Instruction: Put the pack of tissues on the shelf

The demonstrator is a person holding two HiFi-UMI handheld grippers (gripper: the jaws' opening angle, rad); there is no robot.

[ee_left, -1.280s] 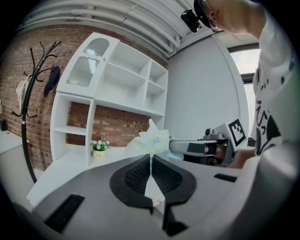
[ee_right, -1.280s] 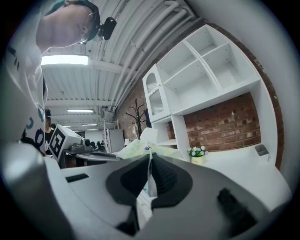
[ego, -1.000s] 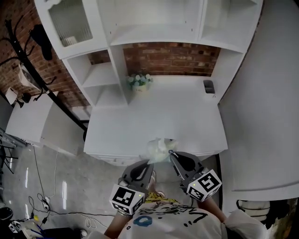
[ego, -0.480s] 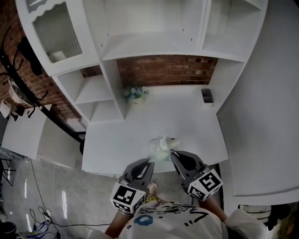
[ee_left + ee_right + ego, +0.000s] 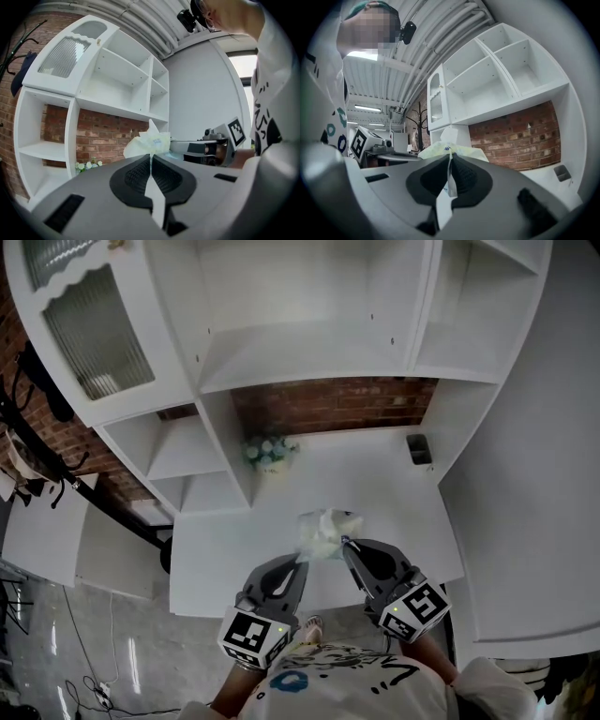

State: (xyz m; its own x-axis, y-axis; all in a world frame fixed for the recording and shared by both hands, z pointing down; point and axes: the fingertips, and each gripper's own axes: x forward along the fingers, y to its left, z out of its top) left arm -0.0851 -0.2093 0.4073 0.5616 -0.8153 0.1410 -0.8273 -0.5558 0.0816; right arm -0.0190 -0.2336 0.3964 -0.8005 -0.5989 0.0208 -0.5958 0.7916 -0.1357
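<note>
A soft pale pack of tissues (image 5: 325, 531) hangs in the air above the white desk (image 5: 384, 484), carried between both grippers. My left gripper (image 5: 302, 562) is shut on the pack's wrapper at its near left end; the same pack (image 5: 149, 142) shows beyond its closed jaws. My right gripper (image 5: 345, 543) is shut on the wrapper at the right end, with the pack (image 5: 447, 146) just past its jaws. Ahead rises the white shelf unit, its wide middle shelf (image 5: 309, 357) open and bare.
A small pot of flowers (image 5: 267, 454) stands at the back left of the desk beside a shelf upright. A dark small holder (image 5: 418, 448) sits at the back right. A white wall panel (image 5: 544, 474) closes the right side. A coat stand (image 5: 37, 427) is far left.
Both grippers have carried the tissue pack forward over the desk and a little upward, towards the shelf unit. The grip of both on the pack is unchanged.
</note>
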